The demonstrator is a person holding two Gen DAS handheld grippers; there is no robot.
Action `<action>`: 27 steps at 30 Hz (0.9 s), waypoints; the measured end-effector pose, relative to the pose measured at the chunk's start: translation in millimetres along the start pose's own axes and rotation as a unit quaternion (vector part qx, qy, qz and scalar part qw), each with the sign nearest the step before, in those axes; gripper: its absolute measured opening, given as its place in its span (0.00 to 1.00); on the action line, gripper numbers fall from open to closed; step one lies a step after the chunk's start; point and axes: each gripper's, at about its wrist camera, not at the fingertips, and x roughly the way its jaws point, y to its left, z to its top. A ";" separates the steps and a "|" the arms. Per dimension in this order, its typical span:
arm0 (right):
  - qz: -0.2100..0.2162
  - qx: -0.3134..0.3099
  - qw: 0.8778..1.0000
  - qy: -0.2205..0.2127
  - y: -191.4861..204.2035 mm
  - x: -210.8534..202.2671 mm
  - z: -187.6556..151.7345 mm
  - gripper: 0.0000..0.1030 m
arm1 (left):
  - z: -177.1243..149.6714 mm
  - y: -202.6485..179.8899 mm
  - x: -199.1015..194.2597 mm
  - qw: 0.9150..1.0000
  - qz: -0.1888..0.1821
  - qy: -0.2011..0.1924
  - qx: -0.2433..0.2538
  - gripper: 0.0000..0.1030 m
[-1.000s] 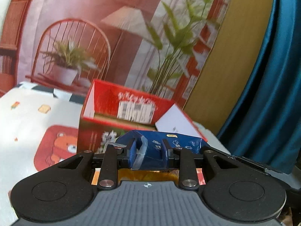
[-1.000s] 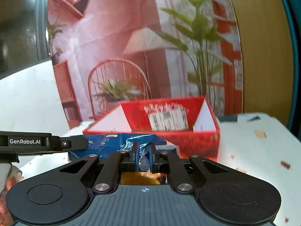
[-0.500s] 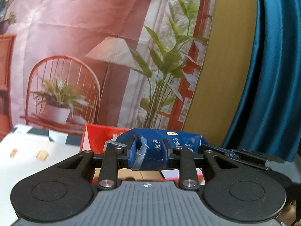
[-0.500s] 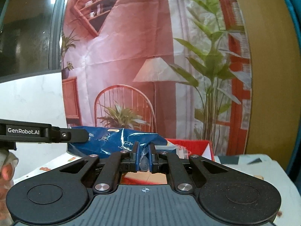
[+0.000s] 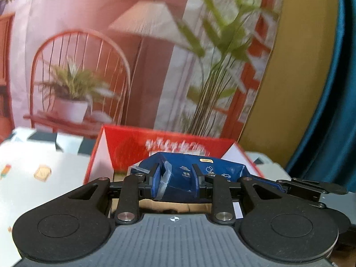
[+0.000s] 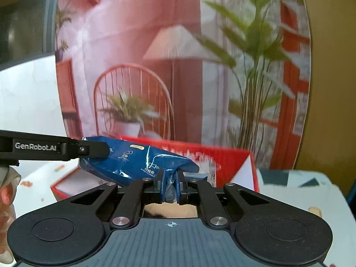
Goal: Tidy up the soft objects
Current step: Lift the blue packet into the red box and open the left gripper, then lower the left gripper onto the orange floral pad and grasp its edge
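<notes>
place: a pretend home corner, like a photo set | wall: printed backdrop (image 5: 93,33) with a chair, lamp and plants, creased like cloth | side: blue curtain (image 5: 333,115) | tabletop (image 5: 26,169): white cover with little food pictures

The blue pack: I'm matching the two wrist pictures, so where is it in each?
Left wrist: blue pack low centre, clamped in the left tool.
Right wrist: pack left of centre, its end pinched by the right tool.
Shared landmark: red box behind it.
</notes>
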 end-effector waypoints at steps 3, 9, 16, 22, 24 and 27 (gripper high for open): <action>0.000 0.016 1.000 0.025 -5.6 10.7 -8.6 0.08 | -7.8 3.6 10.7 1.000 0.004 0.024 -0.006 0.29; -0.002 0.036 0.998 0.051 -9.9 16.4 -24.2 0.09 | -15.4 2.4 18.8 0.998 0.017 0.055 0.017 0.31; -0.015 0.030 0.998 0.053 -3.8 11.6 -25.8 0.13 | -13.2 0.0 9.6 0.998 0.025 0.043 0.035 0.54; -0.016 0.022 0.999 0.042 5.0 -2.7 -26.7 0.19 | -11.7 5.1 -11.1 0.999 0.021 0.028 0.034 0.55; -0.013 0.031 0.999 0.033 6.9 -12.0 -28.1 0.19 | -13.9 7.7 -20.4 0.999 0.017 0.026 0.032 0.55; -0.002 0.051 0.998 0.021 10.0 -28.5 -33.3 0.19 | -20.3 11.5 -36.3 0.999 0.016 0.029 0.028 0.55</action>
